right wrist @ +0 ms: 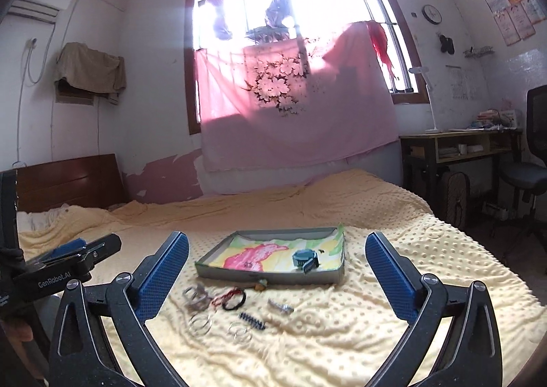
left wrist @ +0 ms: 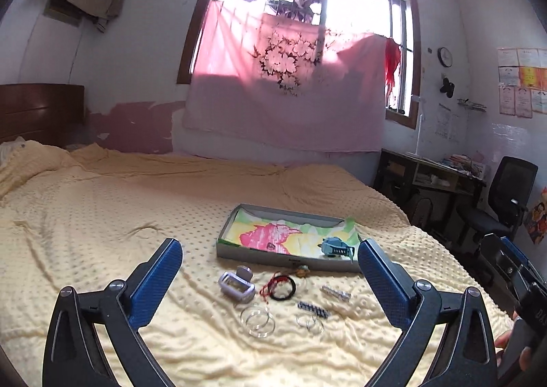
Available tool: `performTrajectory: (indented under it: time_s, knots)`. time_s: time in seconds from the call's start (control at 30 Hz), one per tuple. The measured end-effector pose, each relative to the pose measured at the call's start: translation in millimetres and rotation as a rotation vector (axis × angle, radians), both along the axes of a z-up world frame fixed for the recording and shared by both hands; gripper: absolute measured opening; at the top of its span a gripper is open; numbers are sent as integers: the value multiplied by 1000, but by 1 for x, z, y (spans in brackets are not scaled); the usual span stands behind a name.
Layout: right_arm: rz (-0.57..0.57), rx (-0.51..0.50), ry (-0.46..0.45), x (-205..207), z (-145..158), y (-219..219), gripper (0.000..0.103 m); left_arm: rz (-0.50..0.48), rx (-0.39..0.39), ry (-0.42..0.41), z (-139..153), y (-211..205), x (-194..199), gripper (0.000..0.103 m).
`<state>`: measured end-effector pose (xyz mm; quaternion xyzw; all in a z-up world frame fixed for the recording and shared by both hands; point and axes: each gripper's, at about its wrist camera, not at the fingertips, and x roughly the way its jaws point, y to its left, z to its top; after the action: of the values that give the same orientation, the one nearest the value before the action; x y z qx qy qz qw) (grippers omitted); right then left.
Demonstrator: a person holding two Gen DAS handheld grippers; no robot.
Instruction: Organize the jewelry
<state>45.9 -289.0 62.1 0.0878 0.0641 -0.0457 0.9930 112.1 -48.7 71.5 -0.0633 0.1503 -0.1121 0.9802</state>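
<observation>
A grey shallow box (left wrist: 239, 252) lined with a flowered cloth lies on the yellow bed (left wrist: 102, 216); a blue hair clip (left wrist: 333, 247) lies inside it. In front lie a silver watch (left wrist: 236, 285), a black ring with red cord (left wrist: 281, 287), clear bangles (left wrist: 258, 320), smaller rings (left wrist: 309, 322), a dark beaded piece (left wrist: 314, 309) and a silver piece (left wrist: 335, 293). My left gripper (left wrist: 270, 267) is open and empty above them. My right gripper (right wrist: 277, 264) is open and empty, facing the box (right wrist: 266, 276) and the jewelry (right wrist: 234, 299).
A dark headboard (left wrist: 37, 110) stands at the far left. A desk (right wrist: 458, 144) and an office chair (right wrist: 530, 168) stand to the right of the bed. A pink curtain (left wrist: 283, 106) hangs behind.
</observation>
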Motion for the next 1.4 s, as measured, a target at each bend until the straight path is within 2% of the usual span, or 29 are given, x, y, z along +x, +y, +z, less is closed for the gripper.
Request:
performTrajectory:
  time_s: [0.17,0.37,0.67,0.87,1.07,1.4]
  knots:
    - [4,6,5,-39,3,8,102,-3,-13,2,-5,15,-39,103]
    - [-5,-27,29,-73,-6,19,102,18,30,2,-18,27,-74,103]
    - [-14,-38,34,-92,-36,33,102,69,47,36,-43,35,-92,103]
    - [-3,-30,74,-83,-46,36,102,74,54,65,-51,38,-86,103]
    - [2,-26,77,-63,-40,32,102,80,54,49,-42,36,-74,103]
    - [10,-52,53,-11,-26,22,102,95,40,31,-32,35,-27,103]
